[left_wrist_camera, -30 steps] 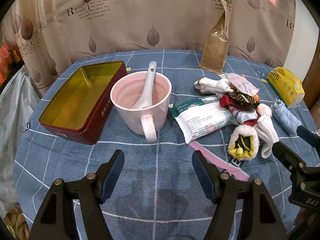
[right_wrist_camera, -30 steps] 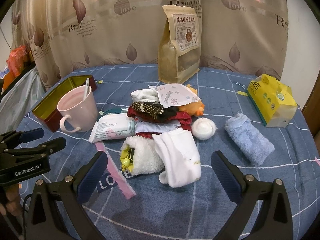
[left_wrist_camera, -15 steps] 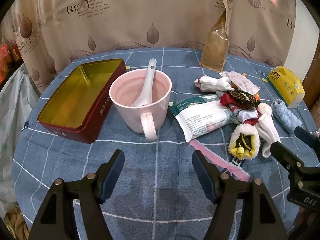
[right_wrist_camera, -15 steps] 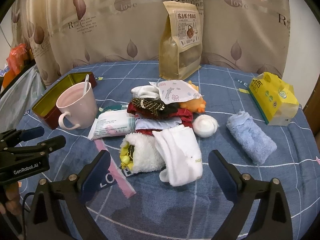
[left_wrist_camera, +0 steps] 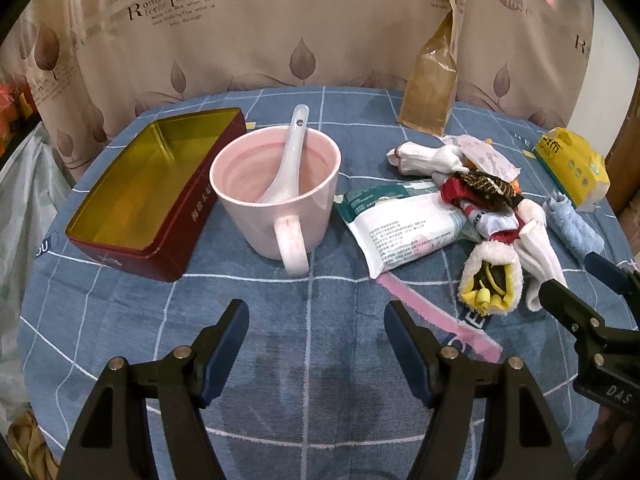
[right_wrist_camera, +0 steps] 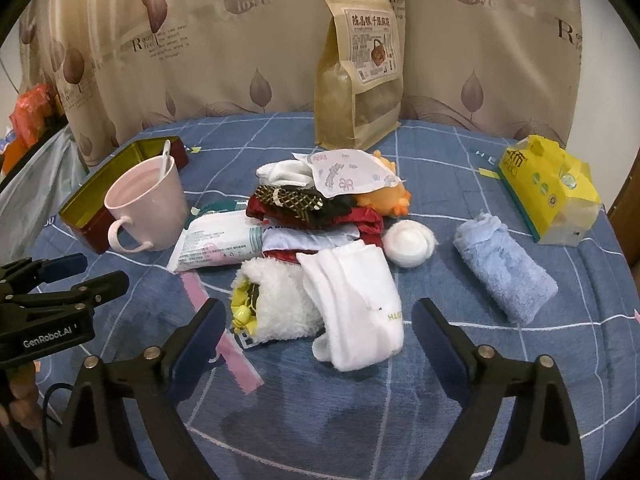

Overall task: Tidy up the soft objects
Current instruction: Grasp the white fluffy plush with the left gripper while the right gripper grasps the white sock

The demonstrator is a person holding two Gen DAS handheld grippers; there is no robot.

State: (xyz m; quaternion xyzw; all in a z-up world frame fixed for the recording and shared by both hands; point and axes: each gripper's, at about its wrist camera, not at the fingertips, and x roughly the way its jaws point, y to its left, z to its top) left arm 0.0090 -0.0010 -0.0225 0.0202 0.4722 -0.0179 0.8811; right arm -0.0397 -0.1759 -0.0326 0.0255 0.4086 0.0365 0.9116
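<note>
A heap of soft things lies mid-table: a white sock, a fluffy white pouch with yellow inside, red and black cloth, an orange plush toy and a white ball. A rolled blue towel lies apart on the right. My right gripper hovers just short of the sock and pouch. Its jaws are closing, still wide, and touch nothing. My left gripper stands open over bare cloth, in front of the pink mug.
An open red tin with a gold inside sits left of the mug, which holds a white spoon. A wipes pack adjoins the heap. A brown paper bag stands behind, a yellow tissue pack far right.
The right gripper's jaws have narrowed a little and the view has edged closer to the sock and pouch. The left gripper has kept still and open.
</note>
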